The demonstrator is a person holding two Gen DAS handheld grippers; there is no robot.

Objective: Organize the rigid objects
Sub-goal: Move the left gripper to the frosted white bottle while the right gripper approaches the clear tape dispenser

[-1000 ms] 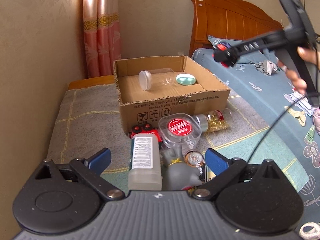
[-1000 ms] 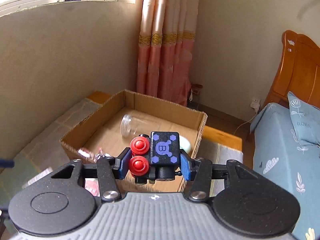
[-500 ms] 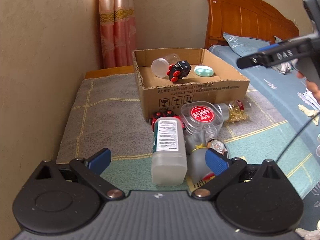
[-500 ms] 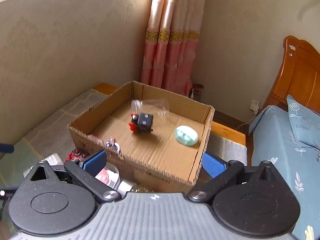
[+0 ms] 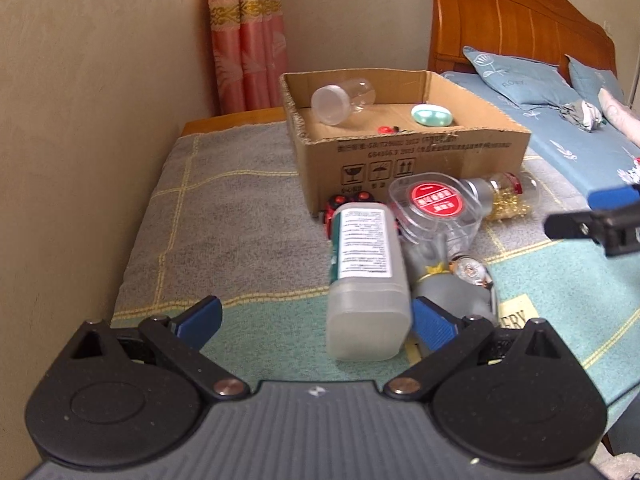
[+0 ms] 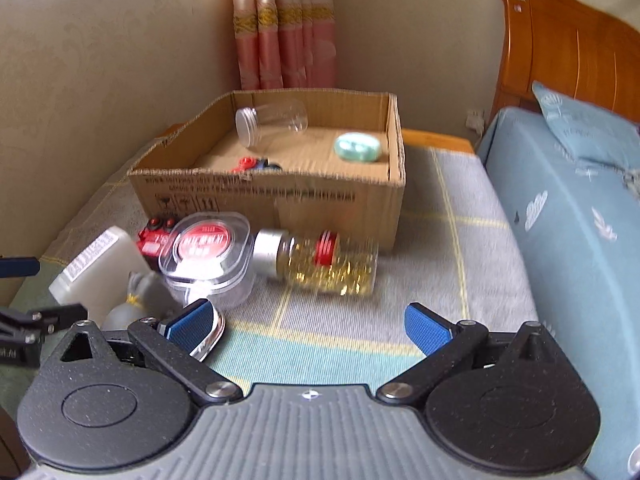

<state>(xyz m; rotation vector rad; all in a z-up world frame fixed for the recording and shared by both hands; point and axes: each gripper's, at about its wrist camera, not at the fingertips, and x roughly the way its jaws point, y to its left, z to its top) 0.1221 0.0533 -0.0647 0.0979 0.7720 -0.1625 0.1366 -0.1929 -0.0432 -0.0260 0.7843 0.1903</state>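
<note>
**Open grippers hover over clutter beside a half-filled box**

The right gripper (image 6: 306, 322) hangs with its blue pads spread wide and nothing between them, angled down at a checked blanket (image 6: 460, 264) on a low platform beside a bed. The left gripper (image 5: 316, 320) is also spread open; the base of a frosted white bottle (image 5: 366, 276), lying on its side, sits between its pads, but neither pad presses on it.

Just beyond the white bottle lies a grey soft toy (image 5: 444, 280) with a small round metal tin (image 5: 470, 270) against it, then a clear plastic container with a red label (image 5: 436, 204). A red-and-black toy (image 5: 340, 204) peeks from behind the bottle, touching the box's front wall. A jar of golden capsules (image 6: 328, 264) with a silver cap lies on its side just beside the clear container.

Behind the pile stands a shallow cardboard box (image 6: 280, 196). Inside rest a clear jar (image 6: 272, 124) on its side, a mint-green oval case (image 6: 357, 147) near the right wall, and a red-and-black cube toy (image 6: 254, 164) close to the front wall, mostly hidden by the rim.

A pink curtain (image 6: 286, 28) hangs in the corner, and a wooden headboard (image 5: 516, 20) rises over the blue bedding (image 6: 580, 220).
</note>
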